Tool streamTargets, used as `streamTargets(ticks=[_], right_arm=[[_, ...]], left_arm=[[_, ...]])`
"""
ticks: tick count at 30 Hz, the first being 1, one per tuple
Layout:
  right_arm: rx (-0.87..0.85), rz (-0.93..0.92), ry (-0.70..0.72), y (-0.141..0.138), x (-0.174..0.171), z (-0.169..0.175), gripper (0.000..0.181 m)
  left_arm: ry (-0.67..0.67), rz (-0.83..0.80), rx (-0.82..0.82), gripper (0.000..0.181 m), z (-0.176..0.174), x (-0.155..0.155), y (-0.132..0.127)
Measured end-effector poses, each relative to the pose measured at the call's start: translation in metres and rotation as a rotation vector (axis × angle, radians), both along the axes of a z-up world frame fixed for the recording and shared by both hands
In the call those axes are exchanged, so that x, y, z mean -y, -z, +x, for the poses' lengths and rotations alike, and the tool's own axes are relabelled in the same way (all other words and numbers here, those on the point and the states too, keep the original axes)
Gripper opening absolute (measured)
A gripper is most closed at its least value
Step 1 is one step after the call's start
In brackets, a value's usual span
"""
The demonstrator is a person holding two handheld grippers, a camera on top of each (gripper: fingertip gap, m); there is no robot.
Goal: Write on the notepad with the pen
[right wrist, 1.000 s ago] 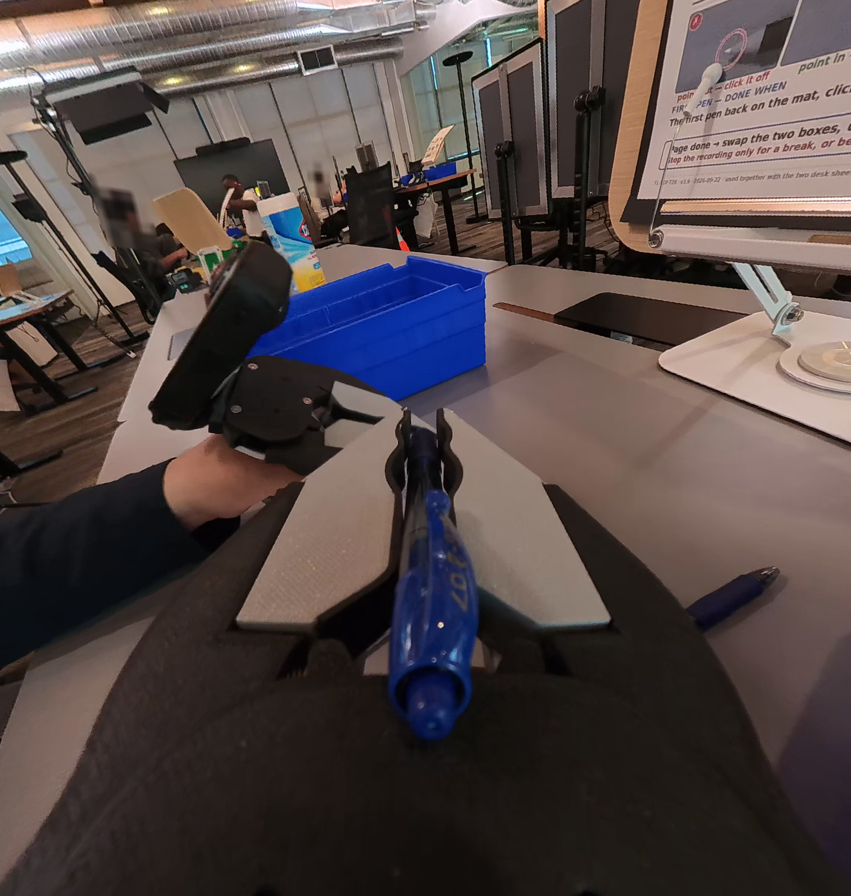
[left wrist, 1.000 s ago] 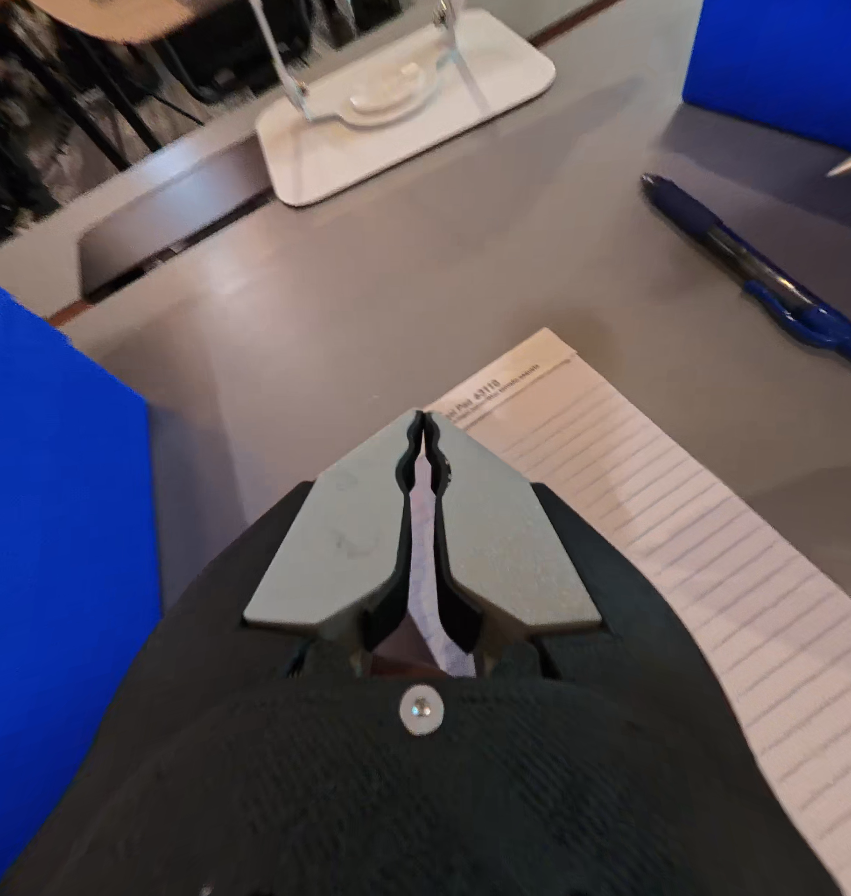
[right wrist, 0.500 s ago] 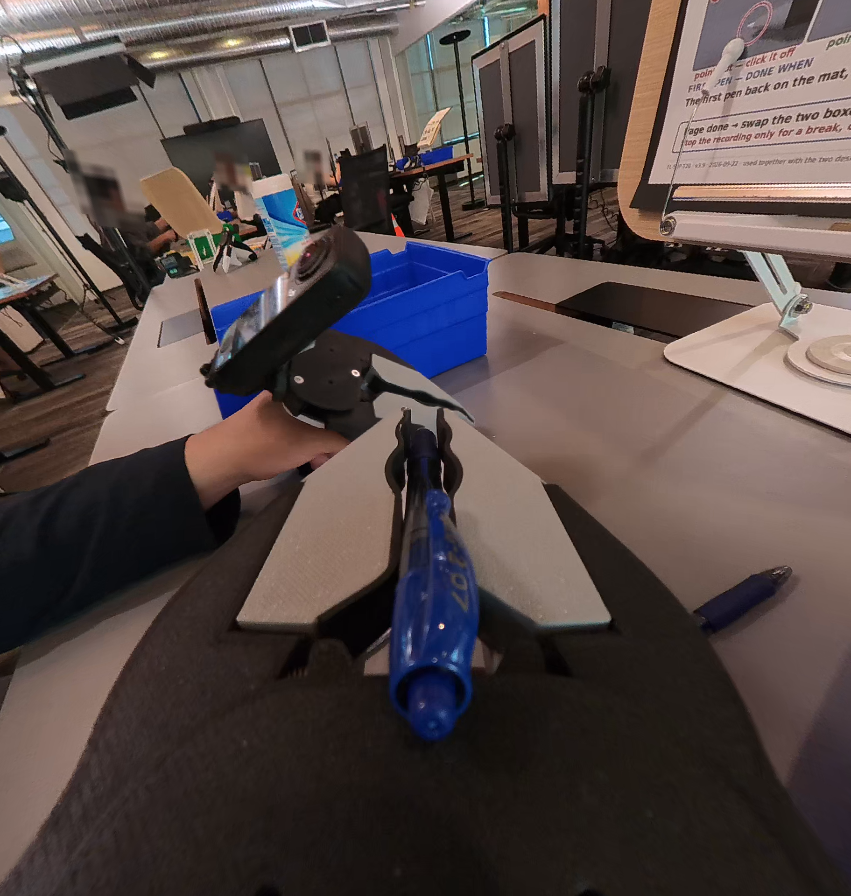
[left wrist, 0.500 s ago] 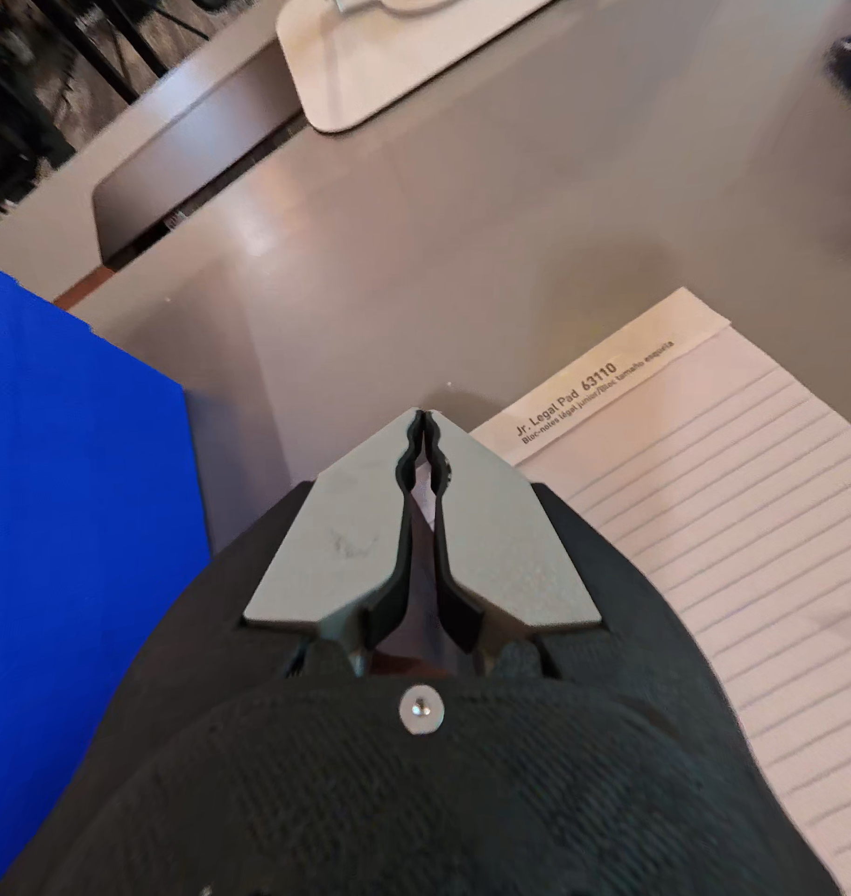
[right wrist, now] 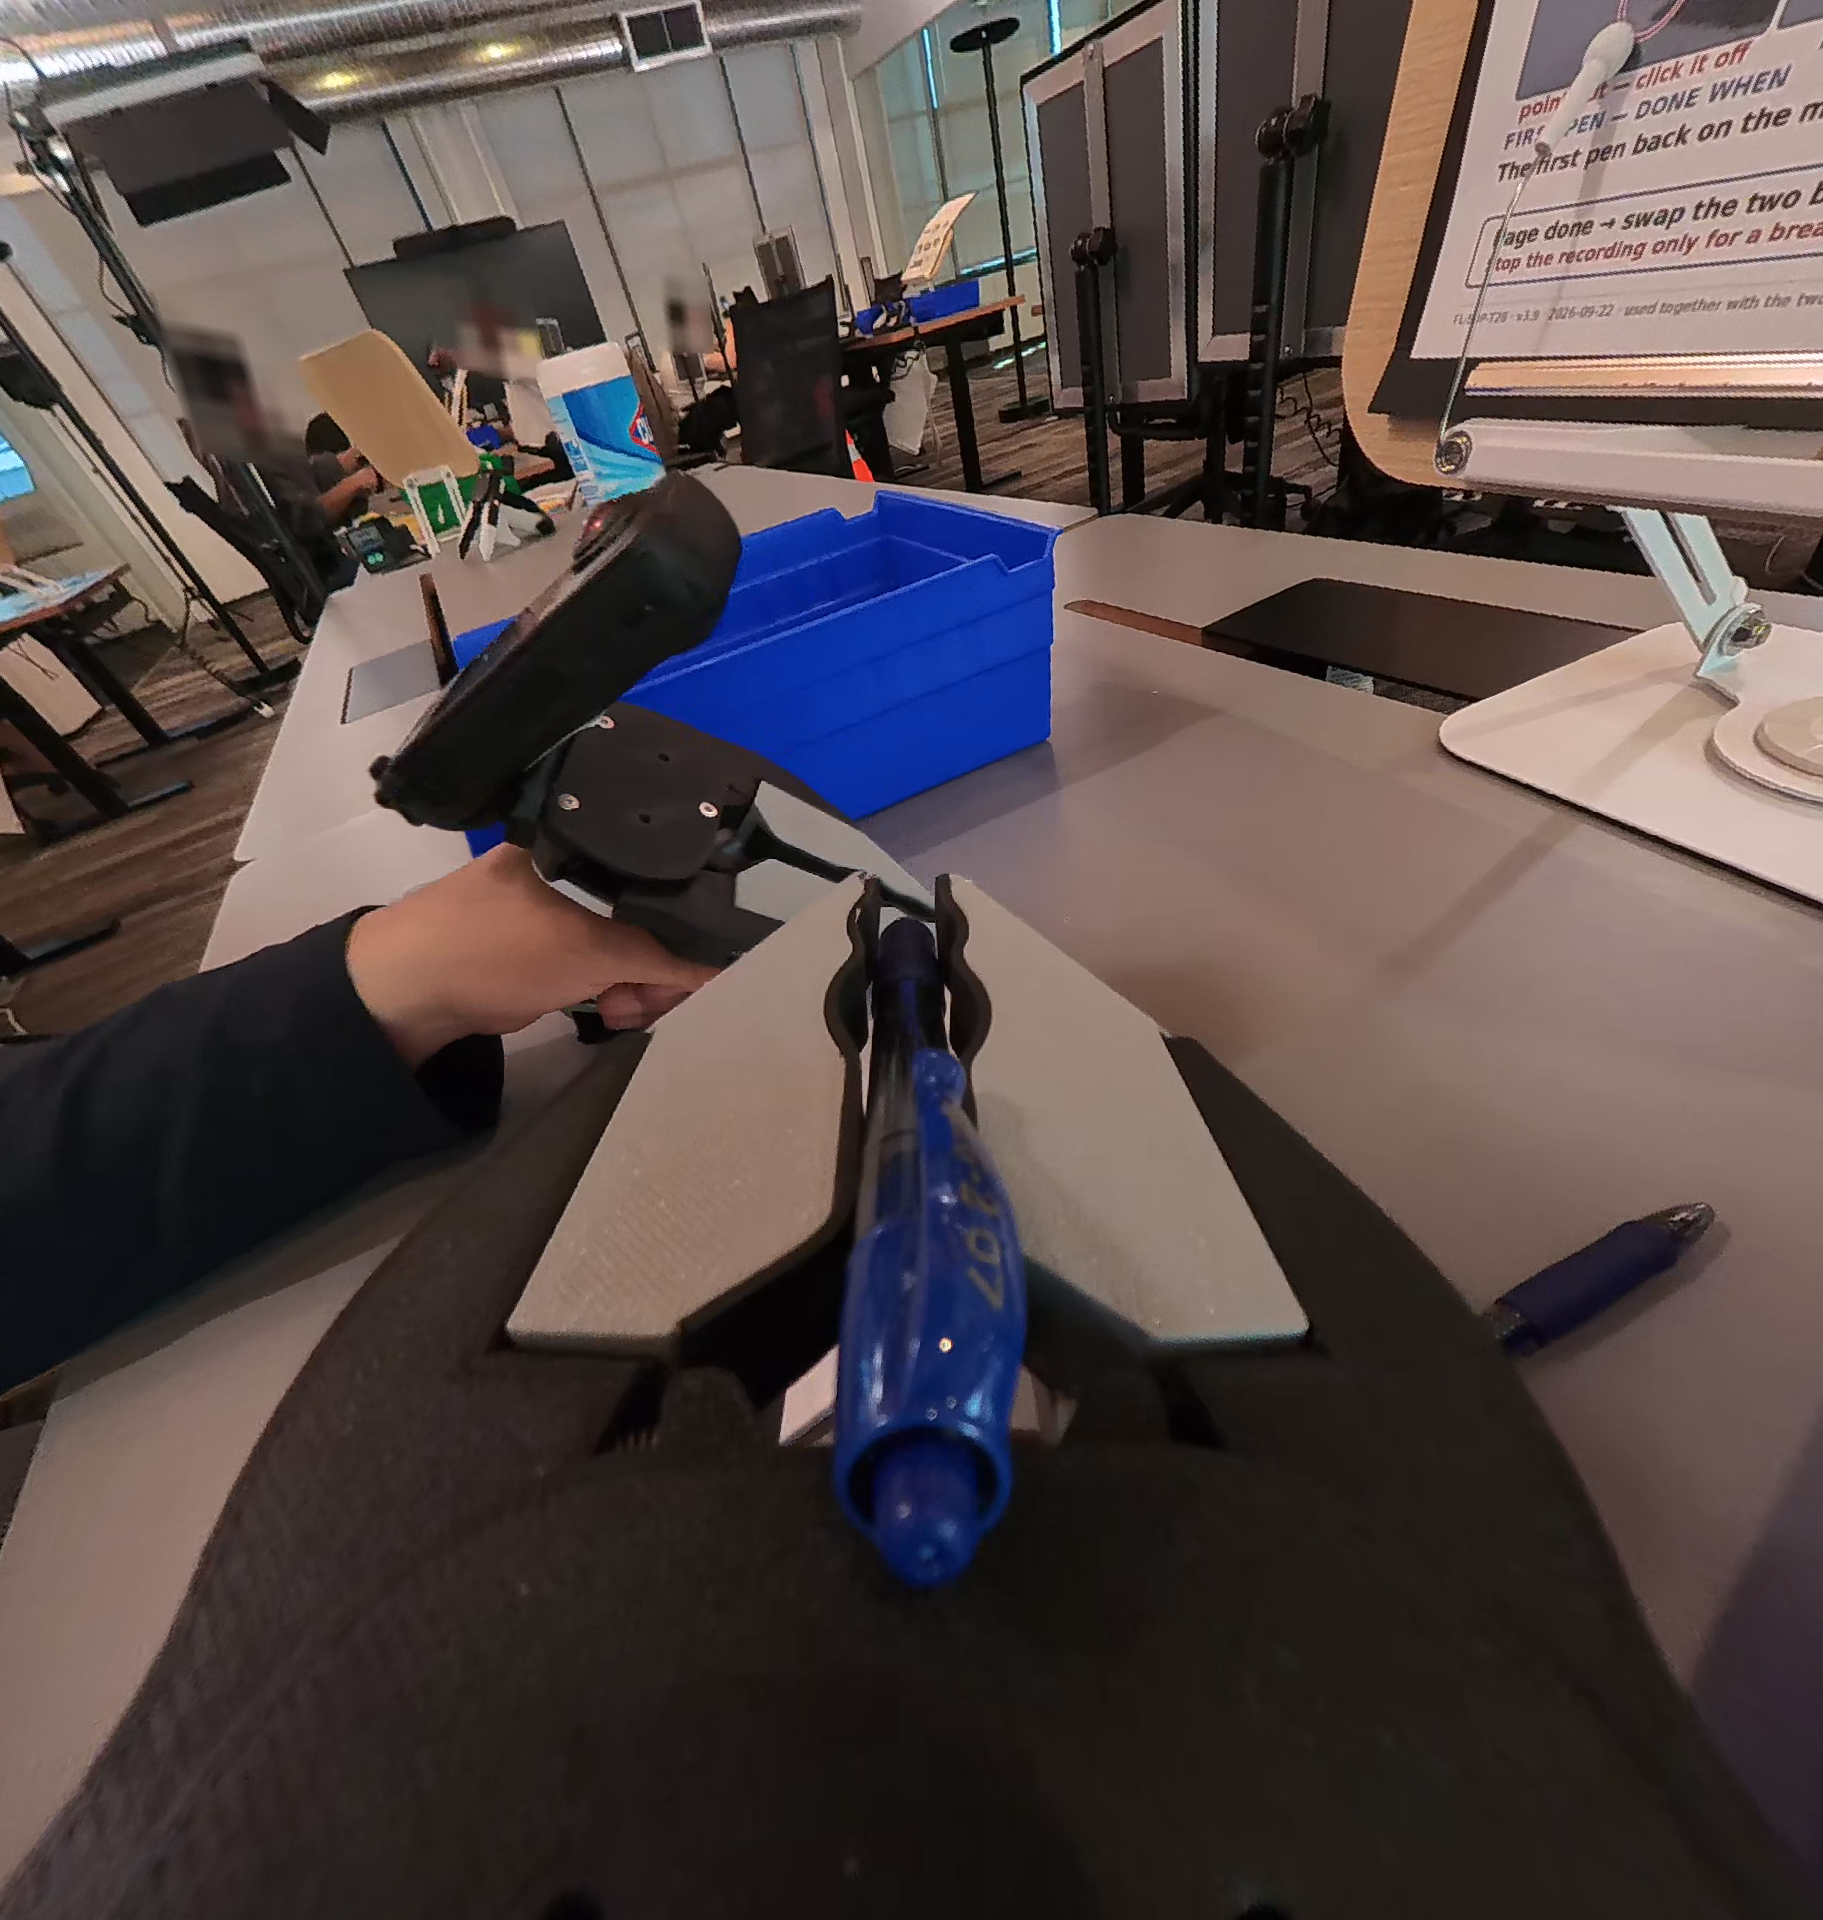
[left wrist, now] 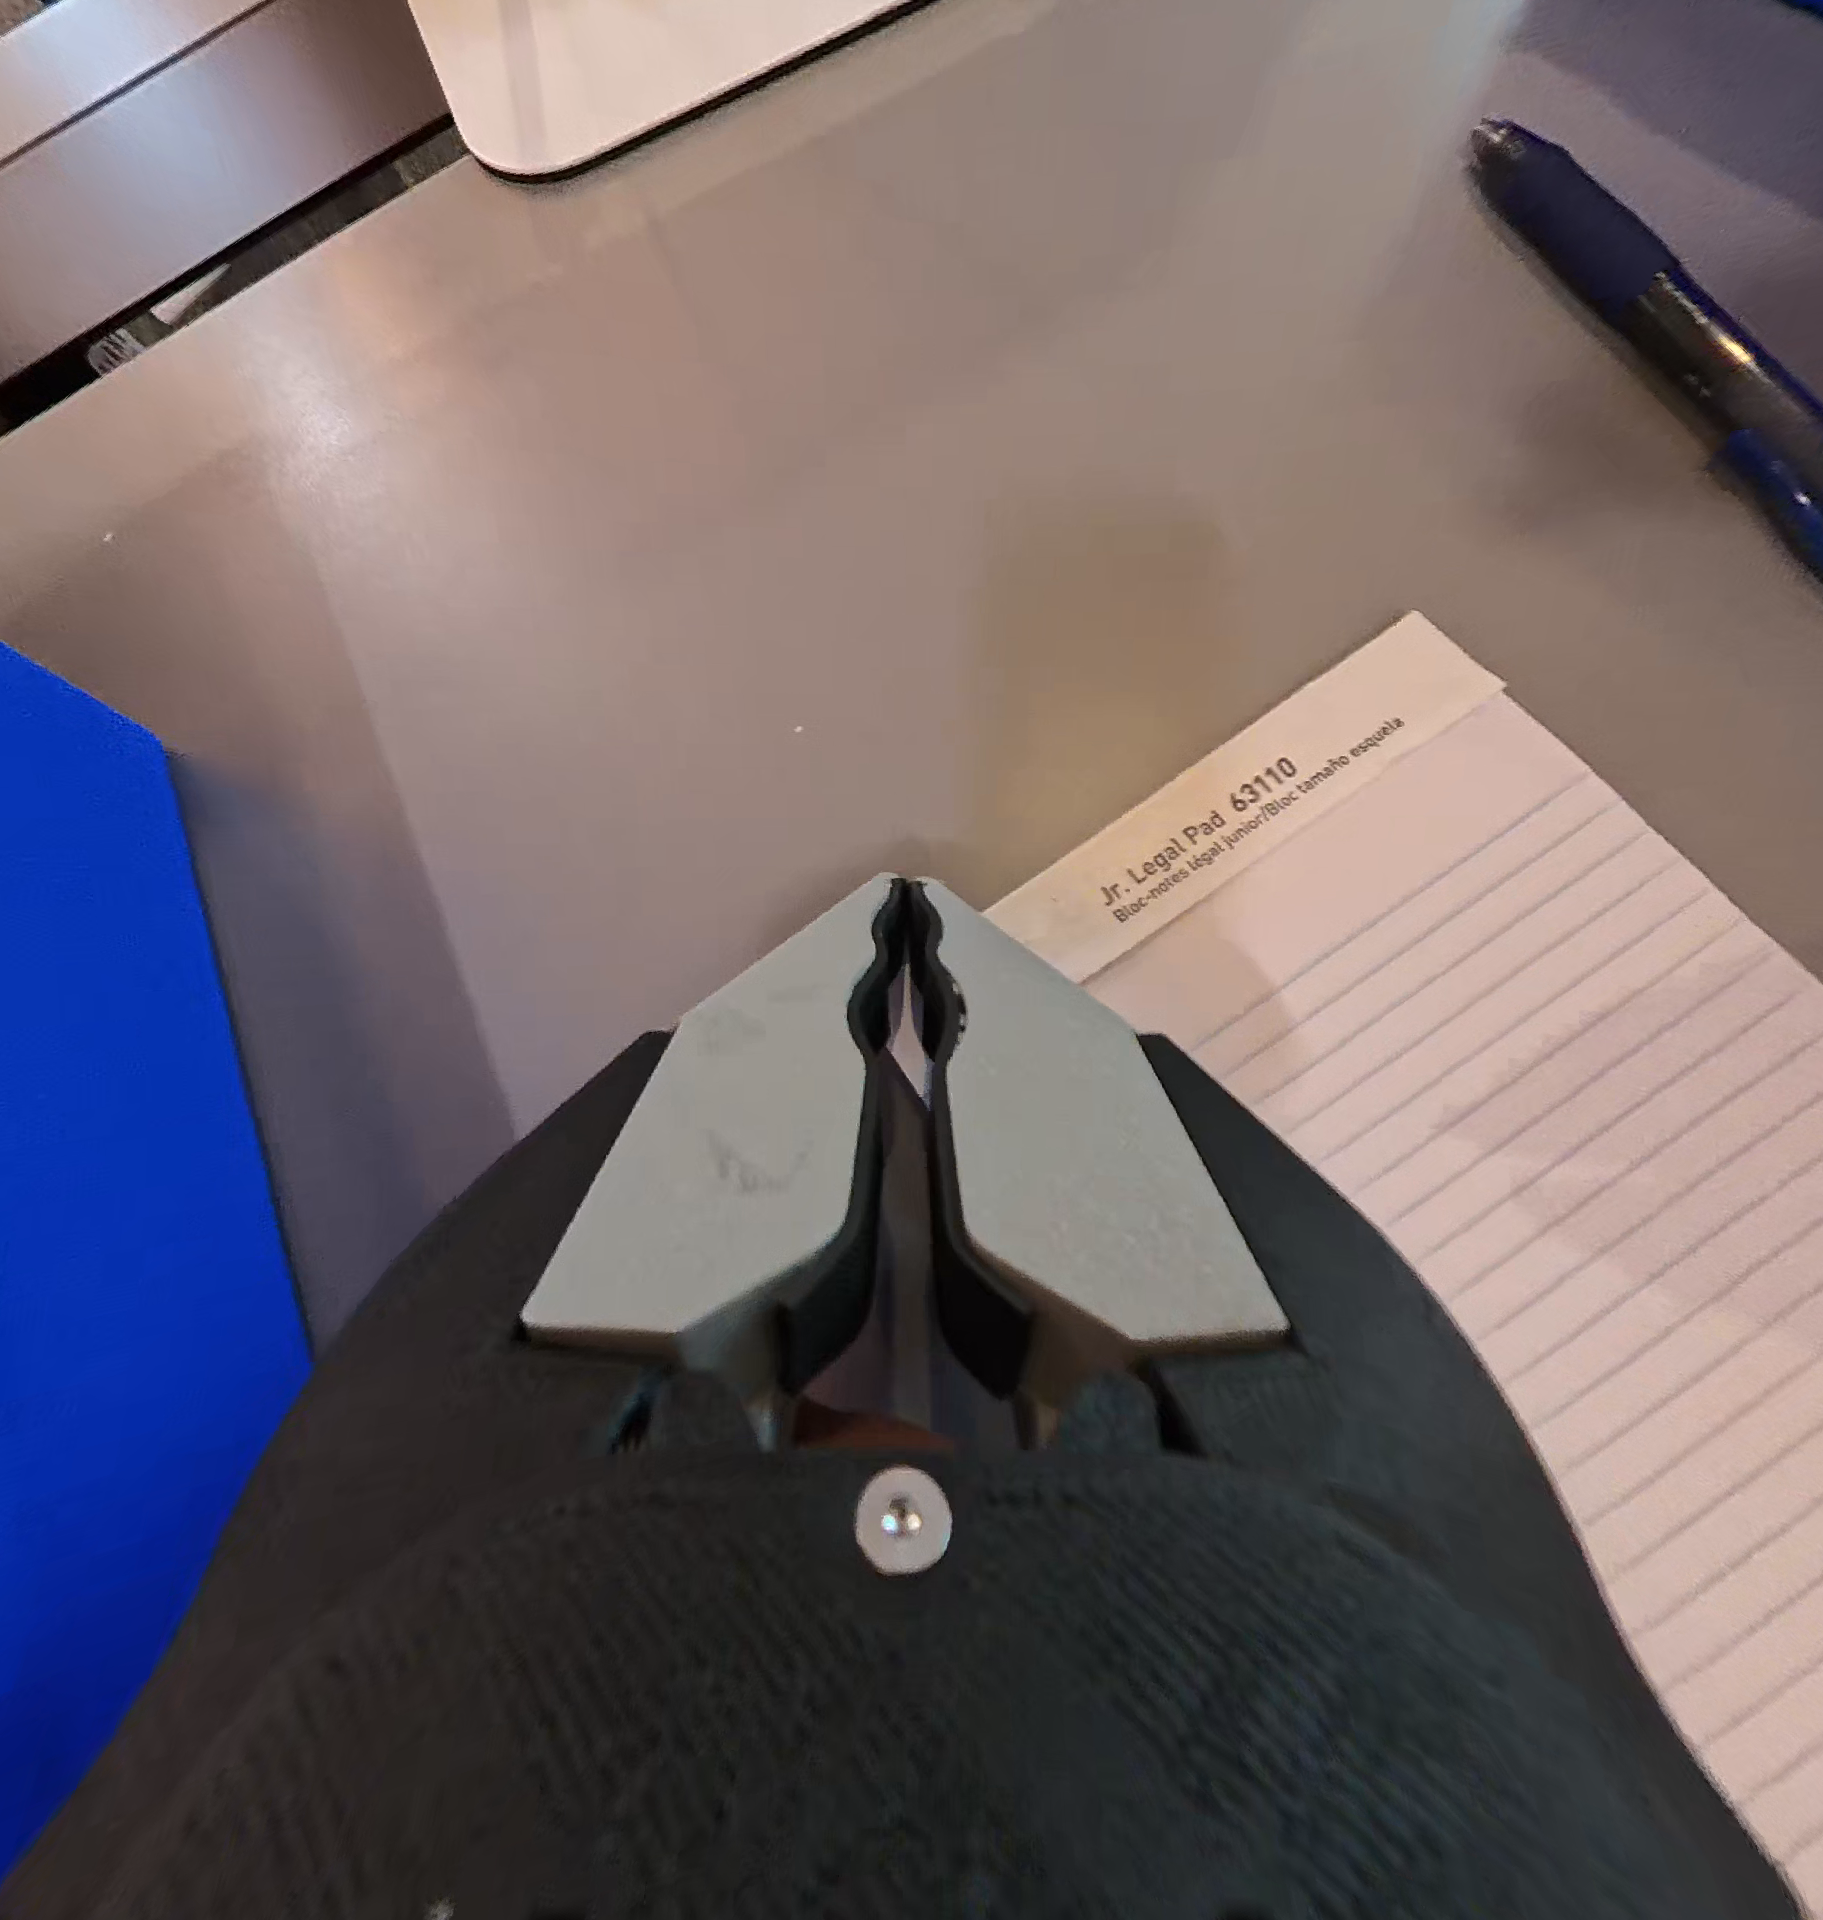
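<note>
The notepad (left wrist: pixel 1509 1091) was matt lined paper; the pen (right wrist: pixel 928 1247) glossy blue plastic; the table (left wrist: pixel 678 468) smooth grey.

grey tool (left wrist: pixel 905 891) fingers, black body, silver screw (left wrist: pixel 902 1522); dark sleeve (right wrist: pixel 159 1143)

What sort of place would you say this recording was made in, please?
Probably an open-plan office or lab set up for data collection: rows of desks with people seated at them, exposed ceiling ducts, and a grey worktable carrying a blue bin and an instruction sheet on a stand.
</note>
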State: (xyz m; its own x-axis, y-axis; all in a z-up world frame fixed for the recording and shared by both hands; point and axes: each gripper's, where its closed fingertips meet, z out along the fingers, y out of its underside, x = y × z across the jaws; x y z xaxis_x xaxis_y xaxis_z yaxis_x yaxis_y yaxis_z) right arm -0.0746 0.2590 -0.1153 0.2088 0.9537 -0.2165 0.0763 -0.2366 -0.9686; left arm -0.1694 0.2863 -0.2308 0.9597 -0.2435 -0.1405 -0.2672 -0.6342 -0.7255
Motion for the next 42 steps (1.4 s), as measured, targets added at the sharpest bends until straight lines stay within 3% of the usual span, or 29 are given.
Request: streamTargets(ticks=[5,10,22,27,31,37,42], right_arm=[[0.026,-0.041,-0.05,0.006,0.008,-0.005,0.007],[0.077,-0.114,-0.107,0.022,0.019,-0.016,0.007],[0.243,-0.13,-0.155,0.064,0.039,-0.041,0.007],[0.238,-0.133,-0.155,0.064,0.04,-0.041,0.007],[0.219,-0.146,-0.147,0.062,0.037,-0.04,0.007],[0.194,-0.173,-0.126,0.06,0.031,-0.038,0.007],[0.211,-0.155,-0.106,0.062,0.029,-0.039,0.007]], left_arm=[[-0.006,0.083,-0.08,0.0,-0.006,0.008,-0.012],[0.036,0.03,-0.11,0.0,-0.004,0.031,-0.01],[0.12,-0.049,0.0,0.0,0.014,0.049,-0.004],[0.13,-0.053,0.001,0.0,0.017,0.051,-0.004],[0.092,-0.027,-0.102,0.0,0.001,0.051,-0.008],[0.119,-0.017,-0.078,0.0,0.002,0.06,-0.015],[0.168,-0.108,-0.074,0.0,0.008,0.071,0.001]])
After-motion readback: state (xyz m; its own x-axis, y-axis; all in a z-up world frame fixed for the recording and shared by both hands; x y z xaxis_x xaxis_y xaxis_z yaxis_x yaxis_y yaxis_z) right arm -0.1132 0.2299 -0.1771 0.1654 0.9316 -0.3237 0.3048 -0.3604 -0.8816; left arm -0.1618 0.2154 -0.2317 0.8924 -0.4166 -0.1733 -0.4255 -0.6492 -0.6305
